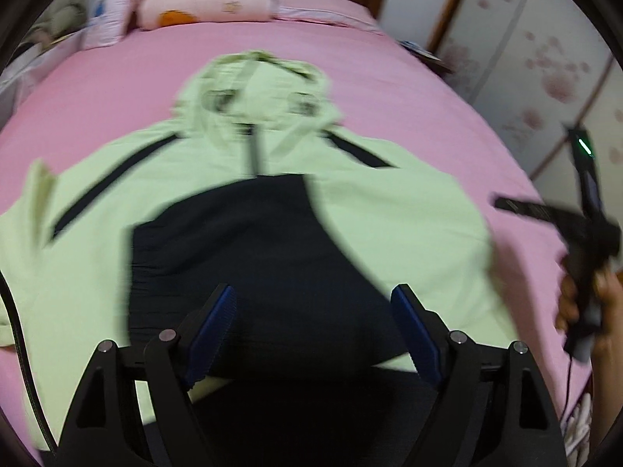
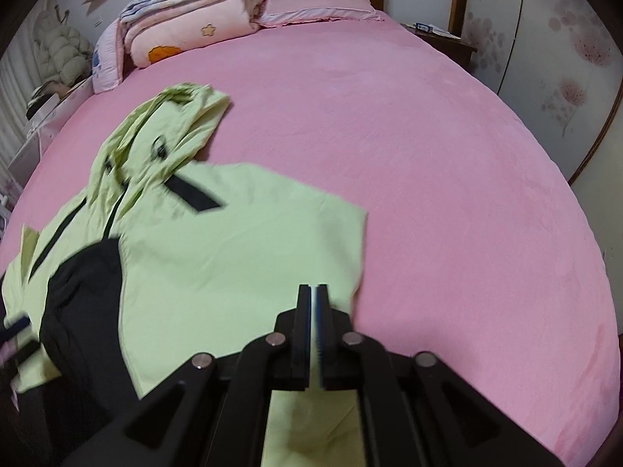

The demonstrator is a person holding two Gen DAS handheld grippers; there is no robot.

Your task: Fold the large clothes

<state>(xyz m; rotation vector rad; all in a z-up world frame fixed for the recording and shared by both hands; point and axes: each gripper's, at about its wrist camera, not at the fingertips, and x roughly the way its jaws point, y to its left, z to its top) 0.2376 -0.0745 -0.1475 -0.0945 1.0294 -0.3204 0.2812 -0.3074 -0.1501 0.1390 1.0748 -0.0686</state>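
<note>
Pink bed (image 2: 428,155) is carrying the green-and-black jacket (image 2: 218,257), lying flat mid-bed, hood toward the headboard. Left gripper (image 1: 313,334) is hanging wide above its black panel, gripping nothing. Right gripper (image 2: 314,311) is sitting closed over the jacket's green side, nothing visibly pinched.

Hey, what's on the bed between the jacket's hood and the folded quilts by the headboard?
Nothing: only bare pink sheet lies between the green jacket's hood and the folded quilts. The right wrist view shows it sharply; the left wrist view agrees.
</note>
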